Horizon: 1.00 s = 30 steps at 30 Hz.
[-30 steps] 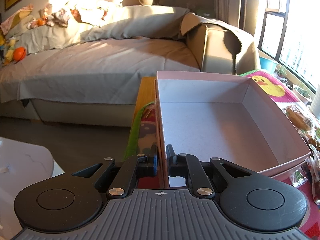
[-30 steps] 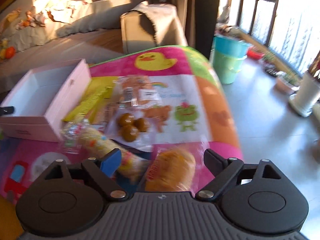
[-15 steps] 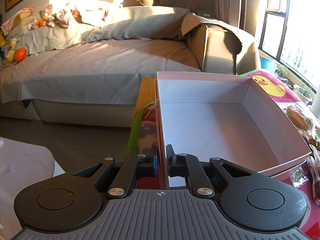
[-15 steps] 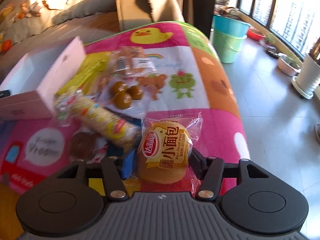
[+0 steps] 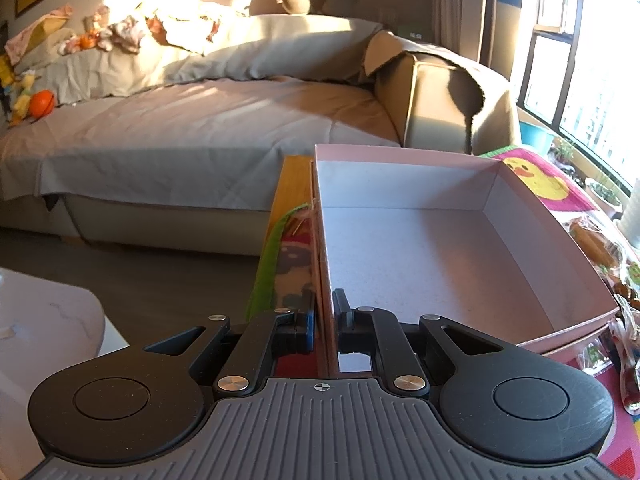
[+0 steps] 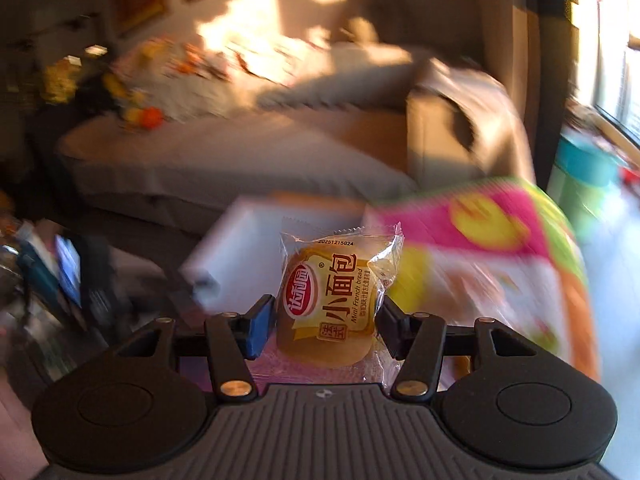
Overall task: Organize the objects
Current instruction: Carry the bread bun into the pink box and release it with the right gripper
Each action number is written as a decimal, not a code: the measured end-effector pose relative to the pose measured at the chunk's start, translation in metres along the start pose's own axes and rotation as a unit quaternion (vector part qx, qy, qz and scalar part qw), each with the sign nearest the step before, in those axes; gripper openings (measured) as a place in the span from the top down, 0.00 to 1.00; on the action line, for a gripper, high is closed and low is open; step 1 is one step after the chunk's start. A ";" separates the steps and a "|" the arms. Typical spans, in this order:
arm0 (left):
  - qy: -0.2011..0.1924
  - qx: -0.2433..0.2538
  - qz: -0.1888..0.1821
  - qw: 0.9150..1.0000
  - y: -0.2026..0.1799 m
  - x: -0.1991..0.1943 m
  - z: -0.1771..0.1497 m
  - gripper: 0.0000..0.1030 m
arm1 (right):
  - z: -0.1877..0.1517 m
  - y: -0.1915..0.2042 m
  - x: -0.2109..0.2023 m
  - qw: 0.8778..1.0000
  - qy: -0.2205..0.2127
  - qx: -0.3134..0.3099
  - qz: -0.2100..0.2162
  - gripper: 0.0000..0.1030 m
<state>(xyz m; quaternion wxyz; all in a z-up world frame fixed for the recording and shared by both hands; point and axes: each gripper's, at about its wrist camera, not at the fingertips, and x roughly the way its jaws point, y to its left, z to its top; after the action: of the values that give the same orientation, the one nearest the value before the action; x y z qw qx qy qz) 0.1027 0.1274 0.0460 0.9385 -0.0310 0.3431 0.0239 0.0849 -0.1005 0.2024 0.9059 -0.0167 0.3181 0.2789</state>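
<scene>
Big grey sofa (image 5: 200,132) fills the back, with the counter's cartoon mat (image 5: 540,178) in front of it. The pink box (image 5: 420,248) sits on that mat, inside bare and white, and the left claw (image 5: 325,314) is pinched narrow on its near wall. The right claw (image 6: 326,326) is clamped around a wrapped mini bread (image 6: 334,304), held up in front of the box; everything behind it is blurred.
</scene>
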 end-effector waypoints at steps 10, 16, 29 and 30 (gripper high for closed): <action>0.000 -0.003 -0.008 1.000 0.002 0.000 -0.001 0.88 | 0.044 0.042 0.091 1.000 -0.017 -0.022 0.004 0.24; -0.001 -0.004 -0.007 1.000 0.001 0.001 -0.002 0.88 | 0.004 0.015 0.061 0.994 -0.052 -0.045 -0.083 0.00; 0.003 -0.005 0.002 1.000 -0.002 0.002 0.001 0.89 | -0.099 -0.069 -0.008 0.982 0.012 0.006 -0.190 0.00; 0.003 -0.004 0.003 1.000 -0.002 0.002 0.001 0.89 | -0.107 -0.073 -0.014 0.981 0.019 0.011 -0.195 0.00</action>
<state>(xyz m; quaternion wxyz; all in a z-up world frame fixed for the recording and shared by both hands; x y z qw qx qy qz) 0.1047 0.1254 0.0457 0.9371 -0.0341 0.3463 0.0279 0.0536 -0.1914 0.1146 0.9367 -0.0740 0.3292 0.0932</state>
